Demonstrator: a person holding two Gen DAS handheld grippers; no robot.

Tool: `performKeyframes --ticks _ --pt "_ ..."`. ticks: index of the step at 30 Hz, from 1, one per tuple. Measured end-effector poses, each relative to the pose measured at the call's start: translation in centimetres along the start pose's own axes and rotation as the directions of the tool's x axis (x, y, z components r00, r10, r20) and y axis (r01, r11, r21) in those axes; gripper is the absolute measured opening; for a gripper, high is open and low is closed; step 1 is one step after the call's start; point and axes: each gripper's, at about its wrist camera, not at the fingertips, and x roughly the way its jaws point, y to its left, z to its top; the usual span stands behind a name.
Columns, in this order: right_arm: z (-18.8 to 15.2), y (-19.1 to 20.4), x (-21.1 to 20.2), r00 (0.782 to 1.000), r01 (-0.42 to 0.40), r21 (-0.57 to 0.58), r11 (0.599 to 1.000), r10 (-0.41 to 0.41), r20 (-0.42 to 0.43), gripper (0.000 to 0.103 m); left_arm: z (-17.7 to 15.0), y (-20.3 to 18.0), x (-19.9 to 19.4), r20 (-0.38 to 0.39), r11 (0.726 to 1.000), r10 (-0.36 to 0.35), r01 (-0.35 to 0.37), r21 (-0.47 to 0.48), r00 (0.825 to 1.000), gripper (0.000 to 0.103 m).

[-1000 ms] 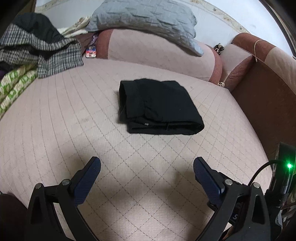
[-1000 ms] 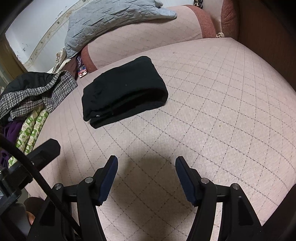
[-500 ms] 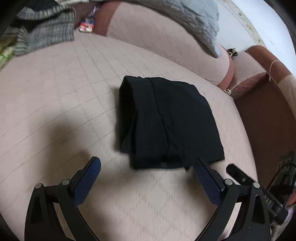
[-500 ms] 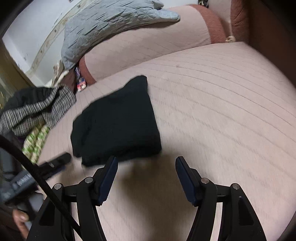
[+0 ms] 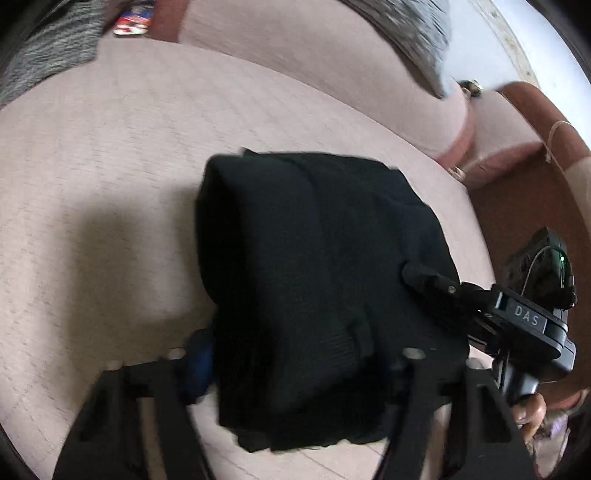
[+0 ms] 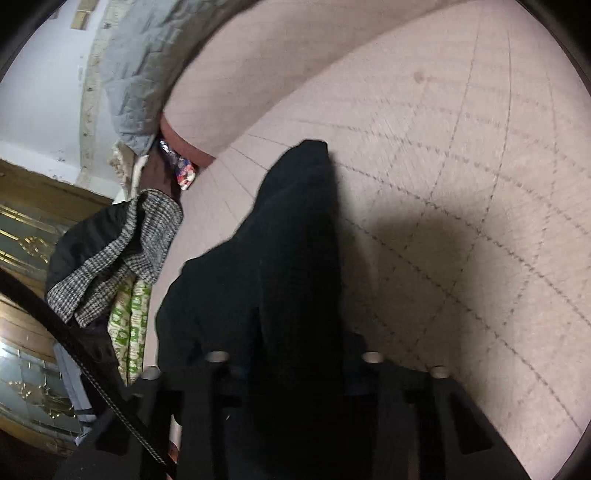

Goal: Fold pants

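The black pants point(image 5: 317, 280) are seen folded into a thick, soft rectangle on the quilted pink bed point(image 5: 110, 155); their long axis runs away toward the pink bolster point(image 5: 303, 62); both the left tongs point(image 5: 295, 365) and the right tongs point(image 6: 295, 365), just closing, are pinching the near edge.

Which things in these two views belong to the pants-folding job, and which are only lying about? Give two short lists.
Part of the job:
- folded black pants
- left tool, jaws just closing around the pants' near edge
- right tool, jaws just closing on the pants

Just lying about:
- grey quilted pillow
- checked garment
- green-patterned cloth
- small colourful packet
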Motion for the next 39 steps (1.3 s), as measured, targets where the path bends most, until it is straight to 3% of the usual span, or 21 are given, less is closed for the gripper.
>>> performKeyframes --ticks 7,11,14,17,20,23,25,28,33,37,39 --pt "-1.1 -0.3 -5.3 0.997 0.018 -0.002 1.000 -0.017 0.077 0.026 -1.0 -3.1 0.6 -0.036 0.998 -0.063 0.063 0.015 0.997 0.064" --pt "-2.0 -2.8 -7.3 0.992 0.072 0.024 0.997 -0.074 0.101 0.027 -2.0 -5.1 2.0 -0.059 0.997 -0.009 0.014 0.082 0.998 0.073" --pt "-2.5 -4.8 -7.7 0.980 0.157 0.064 0.985 -0.164 0.113 0.051 -2.2 -5.0 2.1 -0.065 0.997 -0.015 0.020 0.075 0.998 0.074" --pt "-2.9 -4.4 -10.4 0.956 0.205 0.055 0.977 -0.212 0.205 0.054 -2.3 -4.1 0.3 -0.073 0.998 -0.053 0.055 0.037 0.996 0.074" --pt "-3.2 -3.3 -13.7 0.937 0.188 0.017 0.982 -0.185 0.296 0.054 -1.9 -2.8 -3.2 -0.004 0.997 -0.081 0.081 0.009 0.997 0.074" --pt "-3.4 -1.6 -15.3 0.940 0.111 -0.033 0.993 -0.094 0.328 0.054 -0.9 -3.2 -4.7 0.052 0.995 -0.100 0.100 -0.002 0.994 0.074" --pt "-3.1 -0.7 -14.6 0.953 0.062 -0.058 0.996 -0.042 0.301 0.054 0.3 -4.2 -4.1 0.047 0.994 -0.110 0.110 0.000 0.993 0.074" --pt "-2.8 -0.8 -13.3 0.960 0.052 -0.054 0.997 -0.035 0.279 0.054 1.3 -5.4 -1.7 0.031 0.995 -0.101 0.101 0.001 0.994 0.074" --pt "1.5 -3.5 -9.3 0.982 -0.066 0.068 0.995 0.053 0.184 0.054 2.2 -4.4 2.1 -0.039 0.996 -0.066 0.064 -0.065 0.997 0.074" --pt "4.3 -5.5 -6.7 0.987 -0.038 0.126 0.991 0.017 0.163 0.052 2.1 -4.1 2.7 -0.036 0.996 -0.072 0.070 -0.055 0.997 0.074" --pt "5.6 -6.7 -5.9 0.984 0.024 0.155 0.988 -0.051 0.172 0.052 2.0 -4.0 2.9 -0.035 0.997 -0.065 0.063 -0.037 0.997 0.074"
